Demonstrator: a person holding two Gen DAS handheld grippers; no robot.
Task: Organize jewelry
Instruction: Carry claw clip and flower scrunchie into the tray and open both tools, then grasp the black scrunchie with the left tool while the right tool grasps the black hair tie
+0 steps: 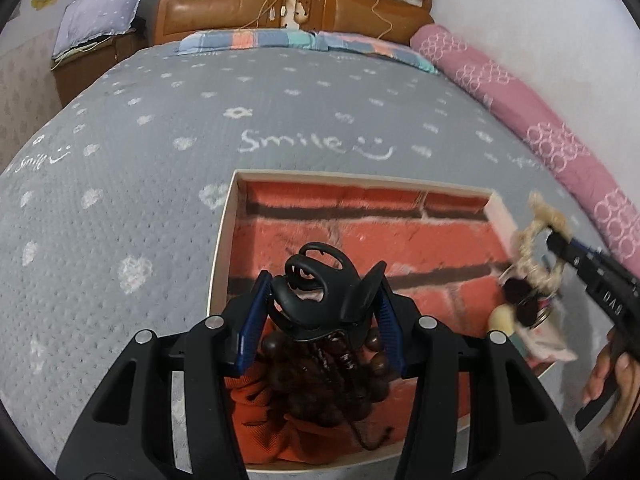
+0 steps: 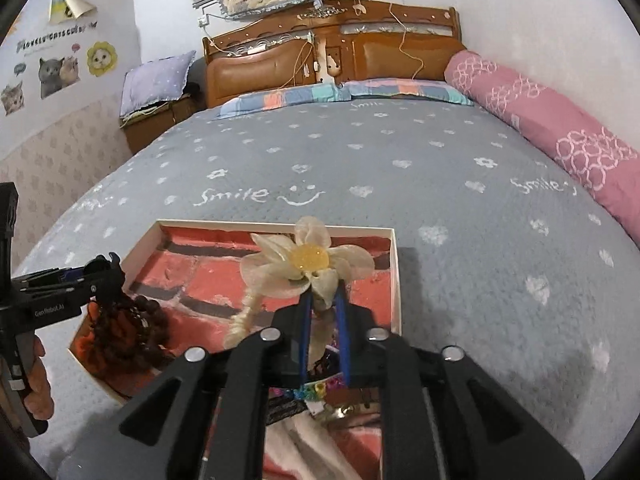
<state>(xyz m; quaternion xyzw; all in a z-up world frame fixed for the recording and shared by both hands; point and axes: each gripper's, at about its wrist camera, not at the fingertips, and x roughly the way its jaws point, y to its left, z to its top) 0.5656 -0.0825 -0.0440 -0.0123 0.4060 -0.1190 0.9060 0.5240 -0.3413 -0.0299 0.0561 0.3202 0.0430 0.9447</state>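
Observation:
My left gripper (image 1: 322,300) is shut on a black hair claw clip (image 1: 316,300), which hangs over the near part of a shallow box with a white rim (image 1: 224,240) and a red brick-pattern lining. Under the clip, dark brown wooden beads (image 1: 304,392) lie on an orange cloth (image 1: 260,400). My right gripper (image 2: 324,296) is shut on a cream fabric flower hair tie (image 2: 308,260) with a yellow centre and a braided cord, above the box's right side near the rim (image 2: 396,280). The left gripper (image 2: 100,276) shows over the beads (image 2: 136,320). In the left wrist view the right gripper (image 1: 556,240) carries the flower (image 1: 536,236).
The box lies on a grey "Smile" quilt (image 2: 460,200) covering a bed. A pink bolster (image 2: 560,128) runs along the right wall and a wooden headboard (image 2: 280,60) stands behind. More small pieces (image 1: 520,312) and a colourful bead band (image 2: 320,390) sit in the box's right corner.

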